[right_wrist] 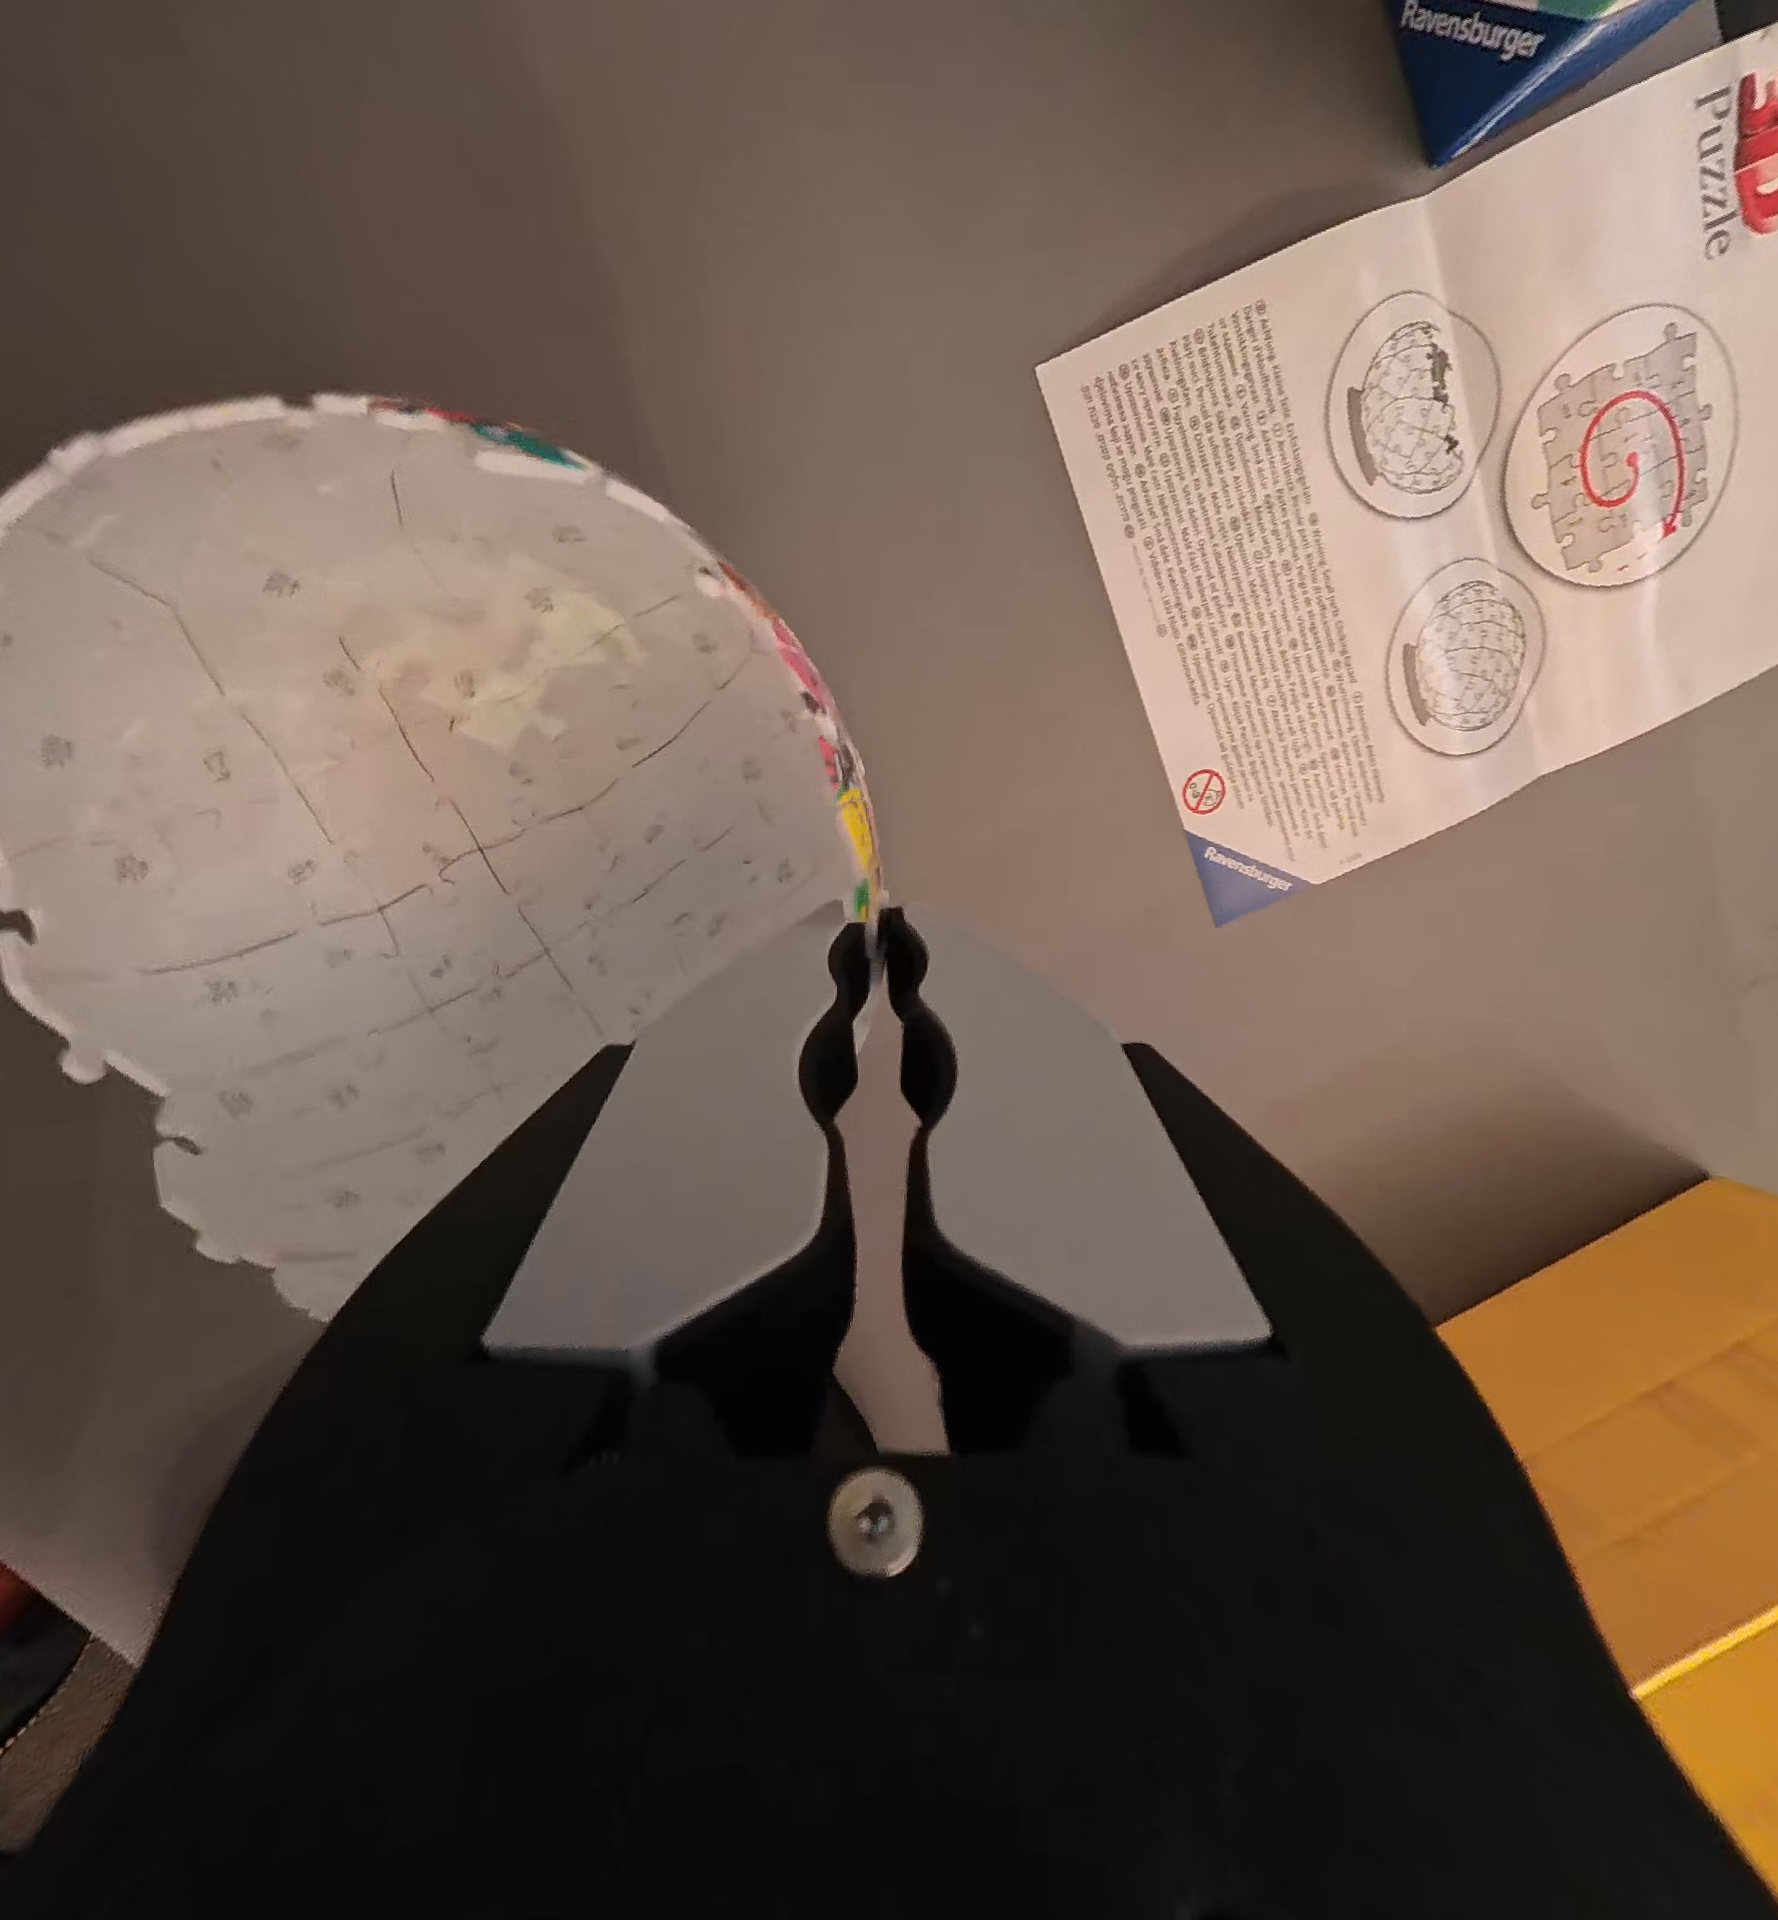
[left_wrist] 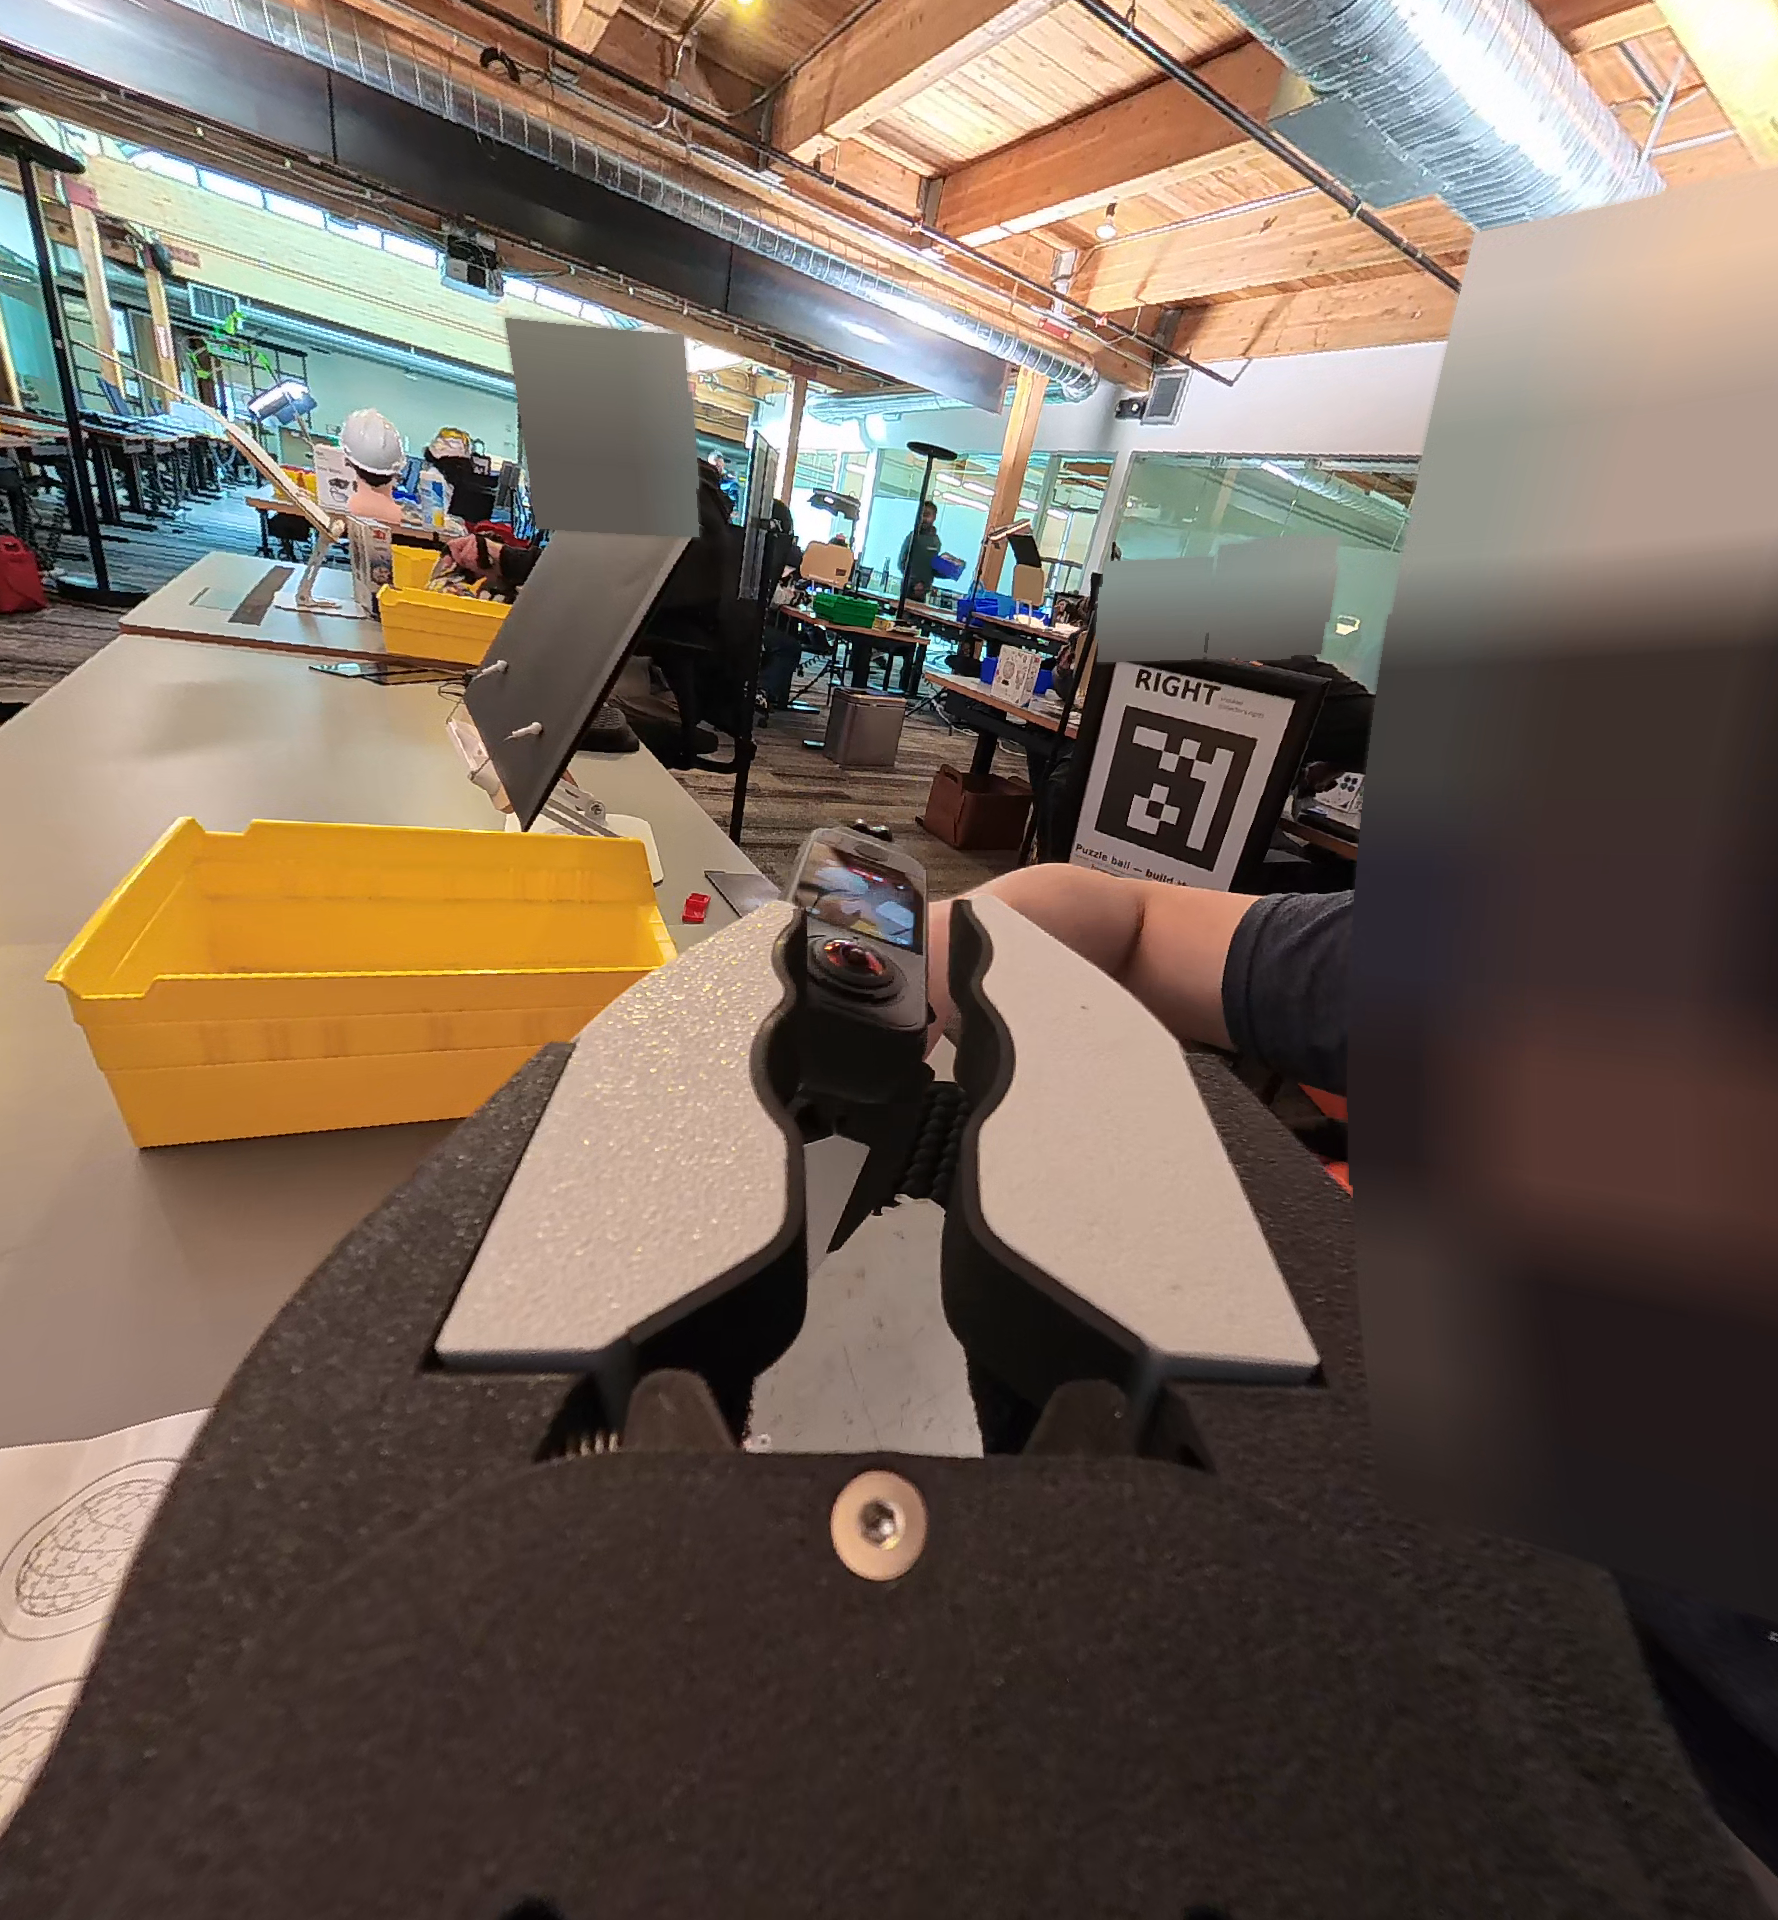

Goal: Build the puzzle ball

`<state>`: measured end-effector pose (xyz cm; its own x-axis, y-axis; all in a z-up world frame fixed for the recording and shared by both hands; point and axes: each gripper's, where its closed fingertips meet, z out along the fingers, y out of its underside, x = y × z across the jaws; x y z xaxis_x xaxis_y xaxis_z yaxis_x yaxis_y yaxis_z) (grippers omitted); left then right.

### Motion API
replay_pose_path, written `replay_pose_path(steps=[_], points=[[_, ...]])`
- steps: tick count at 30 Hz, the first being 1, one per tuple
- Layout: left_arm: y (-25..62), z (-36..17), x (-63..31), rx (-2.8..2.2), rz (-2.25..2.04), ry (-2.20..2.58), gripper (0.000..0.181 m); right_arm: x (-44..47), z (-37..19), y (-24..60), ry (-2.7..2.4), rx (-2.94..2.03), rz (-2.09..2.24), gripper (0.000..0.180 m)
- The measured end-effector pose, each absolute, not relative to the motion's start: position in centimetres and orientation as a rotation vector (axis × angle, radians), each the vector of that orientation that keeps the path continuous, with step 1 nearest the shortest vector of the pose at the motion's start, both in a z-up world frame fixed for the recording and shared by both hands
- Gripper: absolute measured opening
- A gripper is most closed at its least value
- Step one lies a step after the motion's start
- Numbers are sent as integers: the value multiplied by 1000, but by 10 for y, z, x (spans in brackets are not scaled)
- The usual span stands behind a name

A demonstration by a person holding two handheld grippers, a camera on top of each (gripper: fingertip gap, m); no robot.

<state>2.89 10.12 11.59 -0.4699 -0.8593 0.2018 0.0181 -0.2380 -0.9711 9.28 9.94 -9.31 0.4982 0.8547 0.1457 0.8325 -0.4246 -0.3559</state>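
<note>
Shell (right_wrist: 365,790) of the half-built puzzle ball hangs over the grey table (right_wrist: 968,312), hollow white inside facing me, rim pinched in my right gripper (right_wrist: 880,940); my left gripper (left_wrist: 869,997) gapes narrowly, empty.

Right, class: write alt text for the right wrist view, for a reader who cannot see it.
The right gripper pinches the rim of a partly built puzzle ball, whose white, numbered inner side faces the camera. An unfolded instruction sheet lies on the grey table, with a yellow bin at lower right.
</note>
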Motion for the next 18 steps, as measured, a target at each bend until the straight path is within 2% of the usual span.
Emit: replay_pose_path(steps=[12, 18], points=[[100, 114, 31, -1055, -1781, 1384, 25, 87, -93, 100, -1389, -2339, 104, 10], [100, 114, 31, -1055, -1785, 1382, 25, 88, -93, 102, -1369, -2331, 89, 4]])
